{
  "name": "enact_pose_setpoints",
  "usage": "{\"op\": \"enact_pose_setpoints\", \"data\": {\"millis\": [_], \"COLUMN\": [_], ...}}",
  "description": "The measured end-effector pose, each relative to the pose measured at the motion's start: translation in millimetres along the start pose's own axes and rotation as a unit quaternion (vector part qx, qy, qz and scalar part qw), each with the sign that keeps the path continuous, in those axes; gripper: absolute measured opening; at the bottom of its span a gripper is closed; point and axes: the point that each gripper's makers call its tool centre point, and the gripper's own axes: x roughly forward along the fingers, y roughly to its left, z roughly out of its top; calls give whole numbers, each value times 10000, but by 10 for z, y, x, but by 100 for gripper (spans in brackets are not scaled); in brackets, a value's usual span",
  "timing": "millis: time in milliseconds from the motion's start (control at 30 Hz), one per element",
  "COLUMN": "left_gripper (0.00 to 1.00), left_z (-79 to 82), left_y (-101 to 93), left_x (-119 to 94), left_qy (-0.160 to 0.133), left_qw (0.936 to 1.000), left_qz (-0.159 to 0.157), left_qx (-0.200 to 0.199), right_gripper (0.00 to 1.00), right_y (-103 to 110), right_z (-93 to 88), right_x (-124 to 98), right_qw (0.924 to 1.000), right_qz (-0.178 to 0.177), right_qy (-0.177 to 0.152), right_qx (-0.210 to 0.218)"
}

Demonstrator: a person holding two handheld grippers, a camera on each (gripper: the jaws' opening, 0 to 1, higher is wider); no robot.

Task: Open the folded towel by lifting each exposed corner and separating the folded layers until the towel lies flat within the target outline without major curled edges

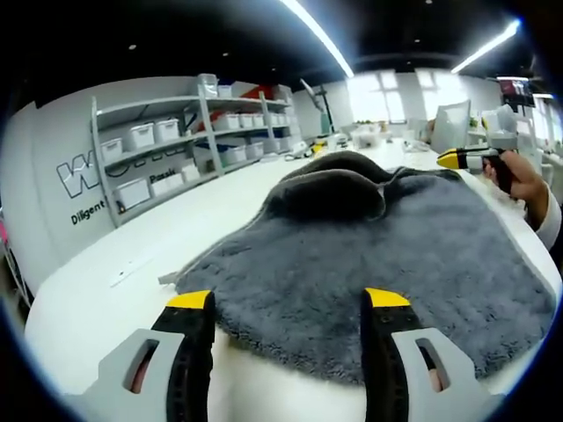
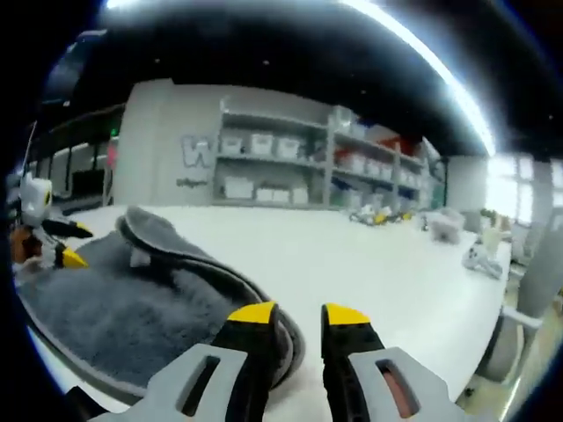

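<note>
Grey fleecy towel [image 1: 378, 255] mostly spread on the white table [image 1: 114, 281] — one far fold remains; left hand-held gripper [image 1: 288, 299] gapes empty, right hand-held gripper [image 2: 299, 314] narrowly parted, empty.

White table [image 1: 106, 290] under my left tool; grey towel [image 1: 378, 255] lies on it just ahead of the tips, far edge folded back. Small clutter [image 2: 387, 217] sits on the table well beyond my right tool.

The fluffy grey towel [image 1: 387, 255] has its near edge hidden behind the black, yellow-tipped jaws in the left gripper view. Blue wall lettering [image 1: 84, 176] is partly blocked by grey metal shelving [image 1: 167, 145]; the right gripper view is blurred
</note>
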Motion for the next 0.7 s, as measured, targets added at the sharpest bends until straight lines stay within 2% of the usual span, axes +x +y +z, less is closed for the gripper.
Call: {"op": "enact_pose_setpoints", "data": {"millis": [100, 167, 233, 367, 500, 567, 633, 700], "left_gripper": [66, 65, 65, 64, 64, 64, 64, 64], "left_z": [-4, -4, -4, 4, 7, 2, 0, -1], "left_y": [-5, -8, -13, -27, -6, -1, -1, -1], "left_x": [-2, -4, -6, -15, -4, -3, -2, -1], "left_qy": [-1, -2, 2, 6, 14, 12, 14, 16], "left_qw": [10000, 10000, 10000, 10000, 9999, 10000, 10000, 10000], "left_qz": [-7, -10, -9, 5, 5, 3, -2, -6], "left_qx": [-15, -12, 1, 78, 106, 75, 63, 67], "right_gripper": [8, 6, 4, 1, 6, 10, 8, 6], "right_y": [155, 329, 452, 570, 767, 831, 900, 953], "right_z": [122, 163, 197, 159, 125, 154, 204, 233], "right_x": [24, 25, 49, 103, 134, 149, 157, 192], "right_qw": [9975, 9936, 9889, 9833, 9688, 9599, 9496, 9467], "right_qz": [370, 826, 1087, 1320, 1852, 1950, 2066, 2130], "right_qy": [-165, -182, -223, -103, -17, -78, -202, -219], "right_qx": [-573, -742, -985, -1246, -1647, -2011, -2350, -2406]}}
